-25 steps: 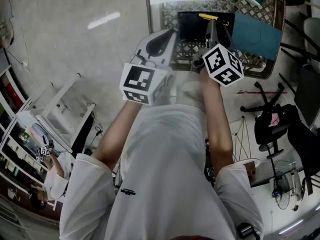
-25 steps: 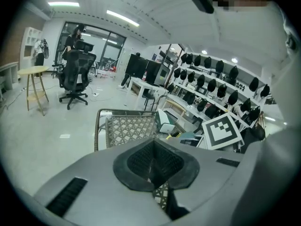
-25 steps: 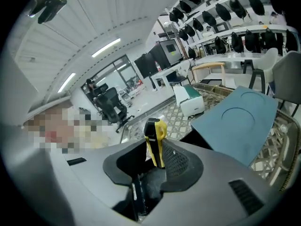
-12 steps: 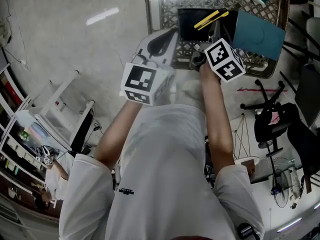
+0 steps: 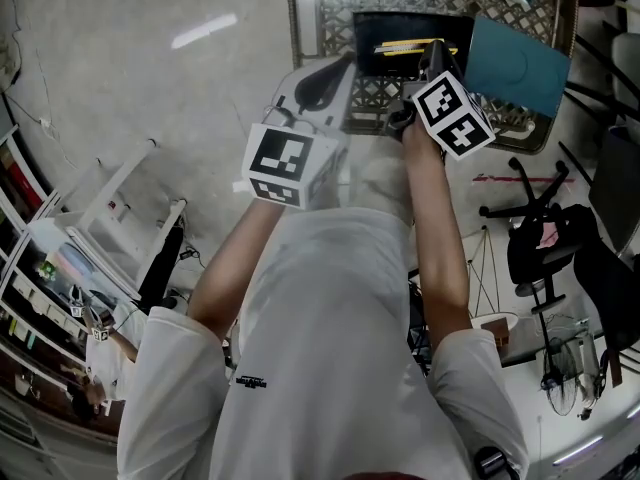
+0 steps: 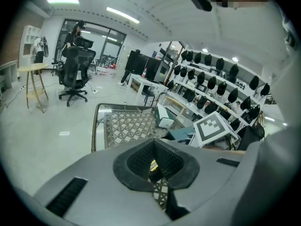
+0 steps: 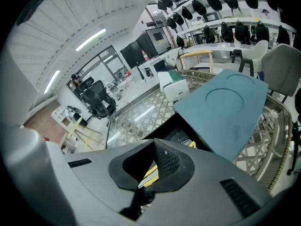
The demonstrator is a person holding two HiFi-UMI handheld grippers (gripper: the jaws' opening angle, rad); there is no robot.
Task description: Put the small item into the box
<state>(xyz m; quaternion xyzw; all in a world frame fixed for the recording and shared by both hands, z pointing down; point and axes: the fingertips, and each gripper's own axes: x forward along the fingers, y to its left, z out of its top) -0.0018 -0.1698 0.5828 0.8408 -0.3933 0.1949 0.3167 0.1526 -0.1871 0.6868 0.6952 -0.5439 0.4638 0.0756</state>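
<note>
My right gripper clamped the light, stiff yellow item mid-length over the box at twelve o'clock, left gripper closed on nothing.

Office-like lab: swivel chairs, monitors.

Glossy glass tbl; matt blk box.

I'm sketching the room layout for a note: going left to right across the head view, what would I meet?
White rack → left gripper → right gripper → black office chair.
</note>
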